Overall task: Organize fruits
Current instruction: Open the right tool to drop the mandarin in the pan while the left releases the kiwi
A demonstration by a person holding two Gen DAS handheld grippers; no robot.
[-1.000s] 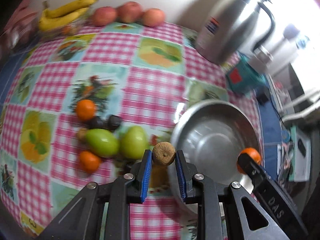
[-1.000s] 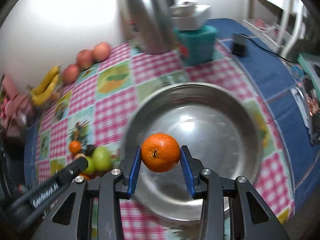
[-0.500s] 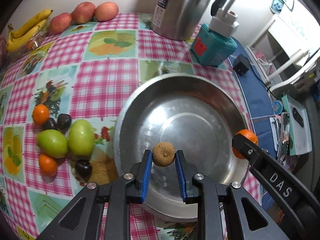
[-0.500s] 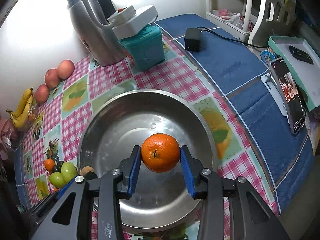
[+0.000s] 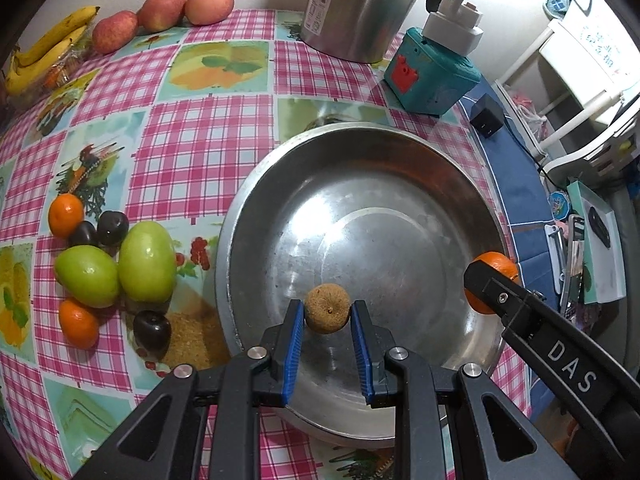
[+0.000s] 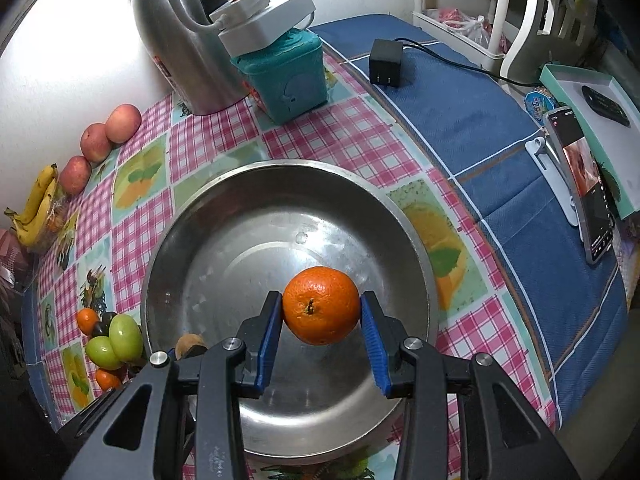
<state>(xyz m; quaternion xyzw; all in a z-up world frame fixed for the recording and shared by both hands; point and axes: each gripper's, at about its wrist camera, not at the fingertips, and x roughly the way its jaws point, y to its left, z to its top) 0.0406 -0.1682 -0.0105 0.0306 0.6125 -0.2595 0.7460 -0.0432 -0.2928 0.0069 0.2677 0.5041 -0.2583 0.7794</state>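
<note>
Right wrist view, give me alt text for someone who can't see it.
The right gripper holds an orange between its blue jaws above an empty steel bowl on a pink checked tablecloth. Green fruits and small oranges lie left of the bowl; a steel kettle and teal box stand behind it.

Two black plastic grippers, left gripper [image 5: 327, 322] and right gripper [image 6: 322, 318], each built of angular open-framed linkage arms joined by round silver screws. Ribbed blue pads [image 6: 269, 340] lining the inner faces of the fingers. White letters "DAS" along one black finger at lower right of the left wrist view.
</note>
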